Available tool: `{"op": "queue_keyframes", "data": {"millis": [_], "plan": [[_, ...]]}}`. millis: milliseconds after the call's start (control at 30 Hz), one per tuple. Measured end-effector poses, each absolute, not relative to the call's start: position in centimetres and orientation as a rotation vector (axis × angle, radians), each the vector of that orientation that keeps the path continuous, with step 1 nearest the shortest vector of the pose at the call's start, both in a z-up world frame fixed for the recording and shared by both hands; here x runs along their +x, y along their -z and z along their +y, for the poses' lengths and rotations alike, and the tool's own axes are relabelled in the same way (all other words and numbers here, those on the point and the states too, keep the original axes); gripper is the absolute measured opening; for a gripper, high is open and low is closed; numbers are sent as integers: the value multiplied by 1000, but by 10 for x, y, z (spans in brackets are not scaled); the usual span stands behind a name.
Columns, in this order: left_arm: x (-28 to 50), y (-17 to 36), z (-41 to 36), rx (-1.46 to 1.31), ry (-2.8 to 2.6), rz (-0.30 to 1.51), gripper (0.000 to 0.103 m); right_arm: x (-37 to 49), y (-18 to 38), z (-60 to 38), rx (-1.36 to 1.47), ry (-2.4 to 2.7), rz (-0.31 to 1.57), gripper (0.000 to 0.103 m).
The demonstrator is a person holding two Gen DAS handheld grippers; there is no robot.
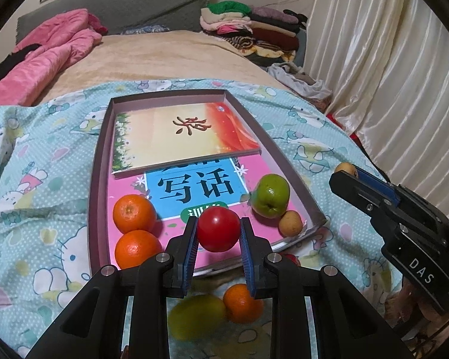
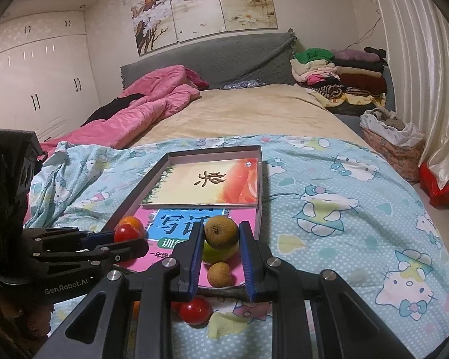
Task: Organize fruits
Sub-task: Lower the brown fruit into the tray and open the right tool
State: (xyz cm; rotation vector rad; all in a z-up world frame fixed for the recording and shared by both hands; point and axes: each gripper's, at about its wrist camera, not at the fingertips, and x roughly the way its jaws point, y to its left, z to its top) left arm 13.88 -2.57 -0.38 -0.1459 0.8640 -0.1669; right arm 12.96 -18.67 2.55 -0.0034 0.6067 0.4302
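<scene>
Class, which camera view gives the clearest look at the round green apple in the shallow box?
The left wrist view: the round green apple sits unobstructed inside the shallow cardboard box. In the right wrist view only a sliver shows, hidden behind the brown fruit gripped by the right gripper.

You see two oranges, a green apple and a small brown fruit lying inside the tray.
</scene>
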Motion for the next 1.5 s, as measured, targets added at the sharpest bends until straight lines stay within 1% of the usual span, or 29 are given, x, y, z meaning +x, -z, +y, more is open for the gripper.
{"op": "queue_keyframes", "data": {"millis": [833,1500], "plan": [[149,25,-37,-96,195,900,27,146,-7,-184,-42,-384,682,24],[155,34,-35,-96,197,925,27,147,-1,-173,-97,-402,699,24]]}}
